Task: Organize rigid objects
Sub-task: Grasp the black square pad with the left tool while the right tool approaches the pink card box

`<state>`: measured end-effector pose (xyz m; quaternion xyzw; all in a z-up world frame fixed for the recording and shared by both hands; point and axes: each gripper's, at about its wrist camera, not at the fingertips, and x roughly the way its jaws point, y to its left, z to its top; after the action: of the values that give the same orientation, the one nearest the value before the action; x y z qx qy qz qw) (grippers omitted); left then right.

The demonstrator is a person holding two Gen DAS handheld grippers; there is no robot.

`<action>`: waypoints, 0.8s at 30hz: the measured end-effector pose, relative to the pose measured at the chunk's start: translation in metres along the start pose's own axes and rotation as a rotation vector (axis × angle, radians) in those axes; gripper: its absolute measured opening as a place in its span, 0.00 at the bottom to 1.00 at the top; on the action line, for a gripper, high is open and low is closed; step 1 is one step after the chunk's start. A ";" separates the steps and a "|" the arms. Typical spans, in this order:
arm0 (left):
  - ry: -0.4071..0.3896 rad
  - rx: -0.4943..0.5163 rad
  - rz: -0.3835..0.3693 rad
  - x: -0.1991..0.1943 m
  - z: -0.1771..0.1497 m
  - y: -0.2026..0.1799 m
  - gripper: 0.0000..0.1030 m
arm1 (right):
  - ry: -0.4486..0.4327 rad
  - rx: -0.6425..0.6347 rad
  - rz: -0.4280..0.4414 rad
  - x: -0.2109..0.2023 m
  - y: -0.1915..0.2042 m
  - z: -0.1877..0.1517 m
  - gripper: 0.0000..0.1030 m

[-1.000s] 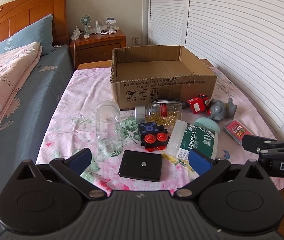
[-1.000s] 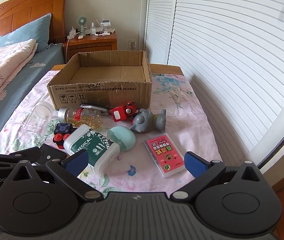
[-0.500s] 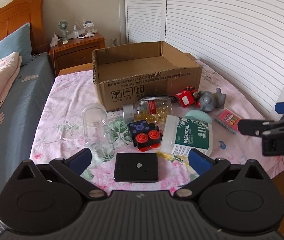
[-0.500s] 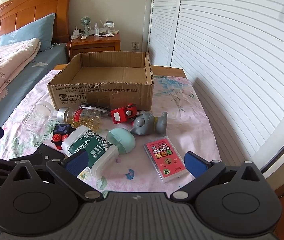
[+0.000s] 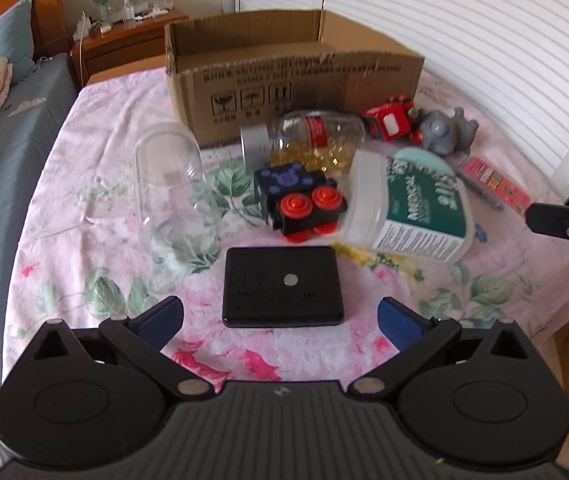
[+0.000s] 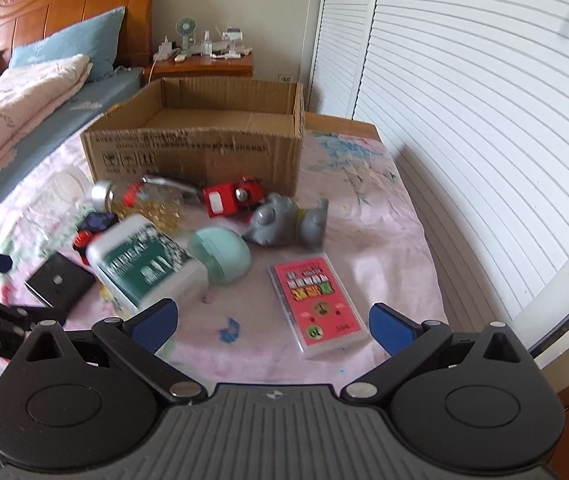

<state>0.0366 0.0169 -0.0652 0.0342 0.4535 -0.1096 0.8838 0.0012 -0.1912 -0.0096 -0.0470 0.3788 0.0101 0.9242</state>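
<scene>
Counted on the floral-cloth desk [image 5: 96, 128]: 1 black flat box [image 5: 282, 286], 1 clear empty jar [image 5: 172, 196], 1 capsule bottle [image 5: 308, 140], 1 black toy w/ red wheels [image 5: 300, 200], 1 white MEDICAL tub [image 5: 408, 210], 1 mint round case [image 6: 220, 254], 1 red toy car [image 6: 232, 196], 1 grey figure [image 6: 288, 224], 1 pink card pack [image 6: 318, 304], 1 open cardboard box [image 6: 196, 152].

Black flat box lies flat just ahead of the left gripper [image 5: 280, 318], centred between its jaws, long axis running across the jaw gap; not touched. Left jaws wide, holding nothing.

Pink card pack lies flat just ahead of the right gripper [image 6: 272, 322], slightly toward the right jaw, long axis pointing away from the jaws w/ a slight slant. Right jaws wide, holding nothing.

MEDICAL tub lies on its side ahead of the right gripper's left jaw, mint case just beside it. Clear jar lies ahead of the left gripper's left jaw, mouth end toward the jaws as far as can be told. Capsule bottle lies on its side, cap toward the jar, right in front of the cardboard box. Toy car + grey figure sit further ahead, near the carton's corner. Carton is furthest from both jaws, open top.
</scene>
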 end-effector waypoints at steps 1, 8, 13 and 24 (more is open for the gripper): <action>0.017 0.006 -0.001 0.005 0.000 0.001 0.99 | 0.011 -0.003 -0.002 0.004 -0.003 -0.003 1.00; 0.015 0.032 -0.004 0.014 0.003 0.004 1.00 | 0.081 -0.012 -0.002 0.034 -0.022 -0.018 1.00; 0.039 0.037 -0.004 0.017 0.009 0.007 1.00 | 0.114 -0.040 0.002 0.046 -0.023 -0.024 1.00; 0.022 0.037 -0.003 0.015 0.005 -0.004 0.98 | 0.084 -0.012 0.073 0.048 -0.037 -0.031 1.00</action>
<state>0.0478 0.0096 -0.0743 0.0513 0.4612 -0.1188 0.8778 0.0154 -0.2314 -0.0620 -0.0392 0.4187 0.0440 0.9062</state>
